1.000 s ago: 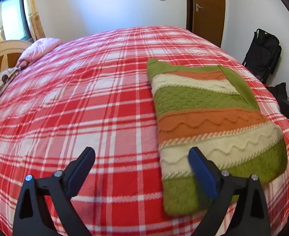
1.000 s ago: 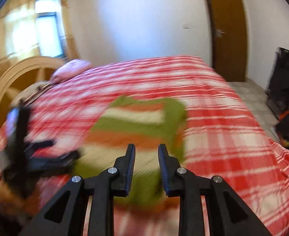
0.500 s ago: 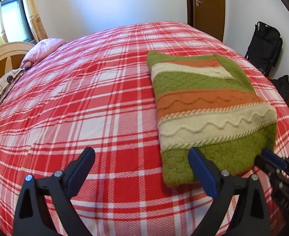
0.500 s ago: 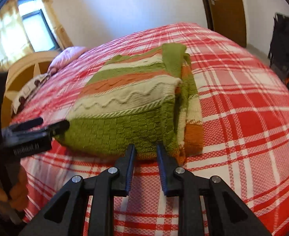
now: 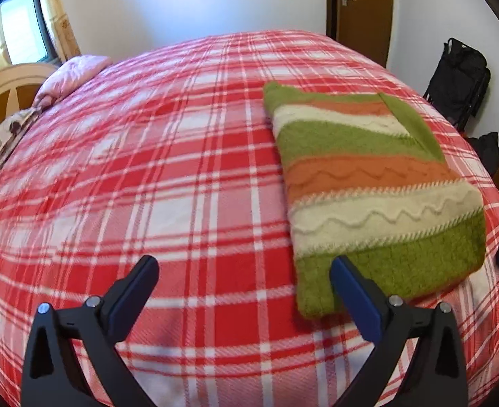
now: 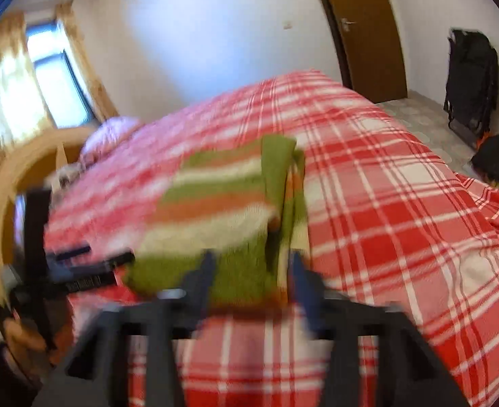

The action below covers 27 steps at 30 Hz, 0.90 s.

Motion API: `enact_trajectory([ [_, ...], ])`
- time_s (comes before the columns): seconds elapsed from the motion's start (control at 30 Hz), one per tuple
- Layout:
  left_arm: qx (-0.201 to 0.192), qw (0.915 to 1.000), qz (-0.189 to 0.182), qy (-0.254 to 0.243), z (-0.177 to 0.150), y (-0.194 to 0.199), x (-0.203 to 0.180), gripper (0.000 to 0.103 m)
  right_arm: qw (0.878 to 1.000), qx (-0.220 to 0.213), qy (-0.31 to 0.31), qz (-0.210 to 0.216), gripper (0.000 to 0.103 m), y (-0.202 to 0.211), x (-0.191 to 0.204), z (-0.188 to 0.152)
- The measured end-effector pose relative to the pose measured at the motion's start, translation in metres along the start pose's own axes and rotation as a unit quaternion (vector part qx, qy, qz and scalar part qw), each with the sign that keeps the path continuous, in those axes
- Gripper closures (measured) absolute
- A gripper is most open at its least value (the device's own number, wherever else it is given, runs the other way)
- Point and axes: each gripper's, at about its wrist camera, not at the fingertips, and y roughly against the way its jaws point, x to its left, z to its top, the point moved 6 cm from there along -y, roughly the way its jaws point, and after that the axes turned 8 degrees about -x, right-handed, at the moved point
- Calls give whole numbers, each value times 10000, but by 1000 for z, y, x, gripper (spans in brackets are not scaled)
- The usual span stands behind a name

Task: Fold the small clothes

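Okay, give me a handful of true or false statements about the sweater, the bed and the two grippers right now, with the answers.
1. The striped sweater lies folded on the plaid bedspread. True.
2. The left gripper is clamped on the sweater. False: its jaws stand wide open and hold nothing.
3. A pink pillow lies at the head of the bed. True.
4. The door stands wide open. False: it is shut.
5. The right gripper has its jaws pressed together. False: they are opening, at the sweater's near edge.
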Motion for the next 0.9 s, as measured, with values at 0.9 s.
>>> enact_trajectory([
  [0.9, 575, 9842, -1456, 830, 45, -101, -28, 0, 9967, 648, -474, 68, 27, -154, -41, 22],
])
